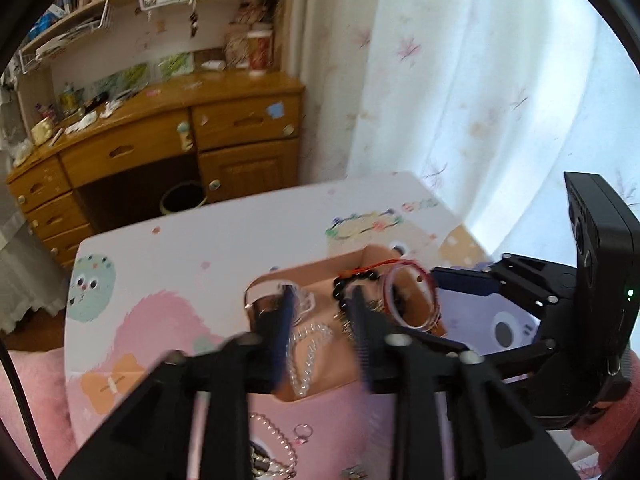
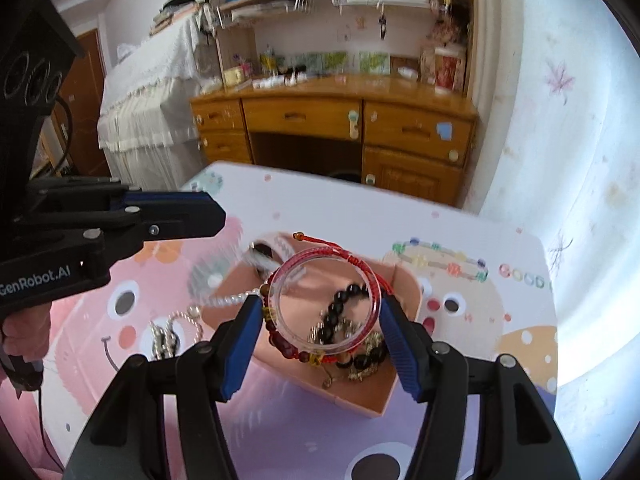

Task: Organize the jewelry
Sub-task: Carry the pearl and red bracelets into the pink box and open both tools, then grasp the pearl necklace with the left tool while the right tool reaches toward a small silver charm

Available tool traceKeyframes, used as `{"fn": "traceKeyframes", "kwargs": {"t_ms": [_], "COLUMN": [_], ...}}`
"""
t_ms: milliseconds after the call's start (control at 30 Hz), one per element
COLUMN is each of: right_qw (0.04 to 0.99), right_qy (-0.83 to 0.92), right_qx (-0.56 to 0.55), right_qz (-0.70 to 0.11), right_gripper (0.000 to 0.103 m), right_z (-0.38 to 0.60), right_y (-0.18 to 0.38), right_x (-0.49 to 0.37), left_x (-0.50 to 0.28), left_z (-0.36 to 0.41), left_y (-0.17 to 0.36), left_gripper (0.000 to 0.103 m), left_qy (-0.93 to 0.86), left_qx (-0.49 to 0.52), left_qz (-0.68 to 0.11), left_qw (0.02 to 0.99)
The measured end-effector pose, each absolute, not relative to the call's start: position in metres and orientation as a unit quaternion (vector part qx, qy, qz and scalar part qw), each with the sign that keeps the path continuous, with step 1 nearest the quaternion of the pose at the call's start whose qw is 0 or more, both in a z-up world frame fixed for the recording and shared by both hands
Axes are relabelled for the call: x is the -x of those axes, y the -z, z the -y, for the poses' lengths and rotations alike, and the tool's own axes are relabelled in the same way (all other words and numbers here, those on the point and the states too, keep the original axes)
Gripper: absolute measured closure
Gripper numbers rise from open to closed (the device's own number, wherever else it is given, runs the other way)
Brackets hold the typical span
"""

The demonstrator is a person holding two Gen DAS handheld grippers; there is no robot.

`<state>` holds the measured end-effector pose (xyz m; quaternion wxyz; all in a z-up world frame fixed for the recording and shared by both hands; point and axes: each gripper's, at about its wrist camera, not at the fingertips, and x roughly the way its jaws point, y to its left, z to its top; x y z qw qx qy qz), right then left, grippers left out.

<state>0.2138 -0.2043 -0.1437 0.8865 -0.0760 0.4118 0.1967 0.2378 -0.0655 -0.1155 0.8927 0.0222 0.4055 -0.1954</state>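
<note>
A pink heart-shaped jewelry box [image 2: 372, 400] sits on the cartoon-print table [image 2: 280, 432]; it also shows in the left wrist view [image 1: 320, 376]. My right gripper [image 2: 322, 312] is shut on a clear bangle with a red edge [image 2: 280, 320], held over the box. Black bead bracelets [image 2: 340, 304] and red cord bracelets [image 2: 320, 246] lie in the box. My left gripper [image 1: 322, 300] is open above the box, over a silver chain [image 1: 308, 356]. The bangle shows to its right [image 1: 408, 296]. Silver chains [image 2: 176, 328] lie on the table left of the box.
A pearl chain and a ring [image 1: 280, 440] lie on the table near me. A coloured bead bracelet print [image 2: 440, 260] marks the far table side. A wooden desk [image 2: 336, 120] stands behind, with a white curtain [image 1: 480, 80] to the right.
</note>
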Motion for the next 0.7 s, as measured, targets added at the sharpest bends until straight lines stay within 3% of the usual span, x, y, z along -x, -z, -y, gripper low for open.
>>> {"fn": "traceKeyframes", "kwargs": {"t_ms": [167,267,700], "right_qw": [0.882,0.881,0.854], "right_qy": [-0.195,-0.189,-0.204], "right_qx": [0.074,0.072,0.01], "right_qz": [-0.423,-0.427,-0.478], "right_gripper": [0.041,0.034,0.034], "right_z": [0.206,0.207,0.202], "right_y": [0.146,0.145,0.155], "right_x": [-0.208,-0.202,-0.16], "left_x": [-0.23,-0.223,-0.179], "left_z": [0.058,0.053,0.018], "left_y": [0.115,0.115,0.133], "left_gripper": [0.041,0.04,0.034], "left_qy": [0.196,0.188,0.13], "left_qx": [-0.019,-0.025,0.004], "left_qz": [-0.41,-0.414,-0.458], "left_qw": [0.89,0.89,0.879]}}
